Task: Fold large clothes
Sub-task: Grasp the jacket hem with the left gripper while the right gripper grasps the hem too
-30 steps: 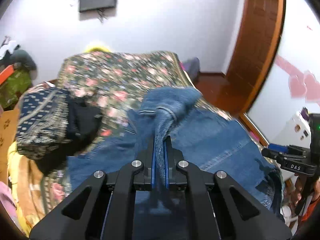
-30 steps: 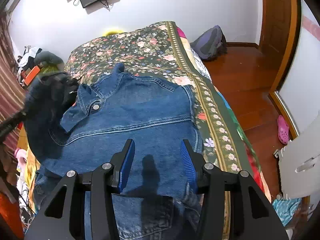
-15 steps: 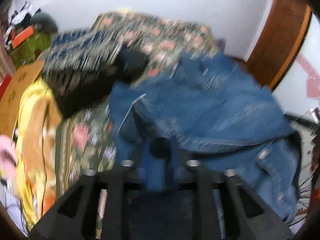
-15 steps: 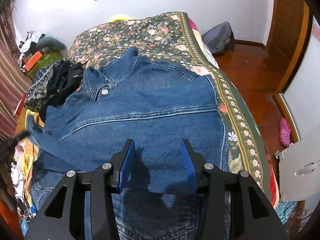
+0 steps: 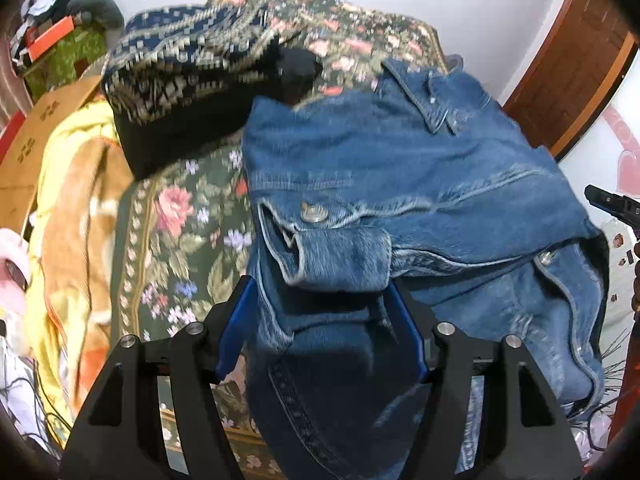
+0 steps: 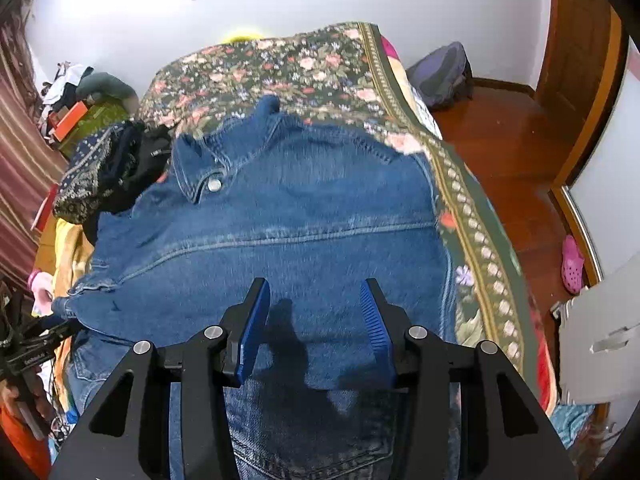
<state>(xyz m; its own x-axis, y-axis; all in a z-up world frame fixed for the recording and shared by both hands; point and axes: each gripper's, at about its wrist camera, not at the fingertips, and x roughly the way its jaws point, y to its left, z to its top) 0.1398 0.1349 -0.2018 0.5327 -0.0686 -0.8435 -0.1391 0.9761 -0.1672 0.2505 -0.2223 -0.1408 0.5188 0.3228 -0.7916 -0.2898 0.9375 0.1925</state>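
Observation:
A blue denim jacket (image 6: 288, 216) lies back-up on the floral bedspread (image 6: 288, 64), collar to the far left. It also shows in the left wrist view (image 5: 400, 176), with a sleeve cuff (image 5: 340, 256) folded over its near edge. My left gripper (image 5: 320, 308) is open, its blue pads either side of that cuff and the denim below it. My right gripper (image 6: 316, 312) is open and empty, hovering over the jacket's lower back. A pair of jeans (image 6: 304, 436) lies under the jacket at the near edge.
A patterned dark garment pile (image 5: 188, 68) sits left of the jacket. A yellow-orange blanket (image 5: 76, 208) hangs at the bed's left side. A backpack (image 6: 440, 76), wood floor and pink shoe (image 6: 572, 264) are right of the bed.
My left gripper has opened and let go of the denim sleeve it held pinched, which now lies folded on the jacket. The left view swung left. My right gripper stayed open above the jacket.

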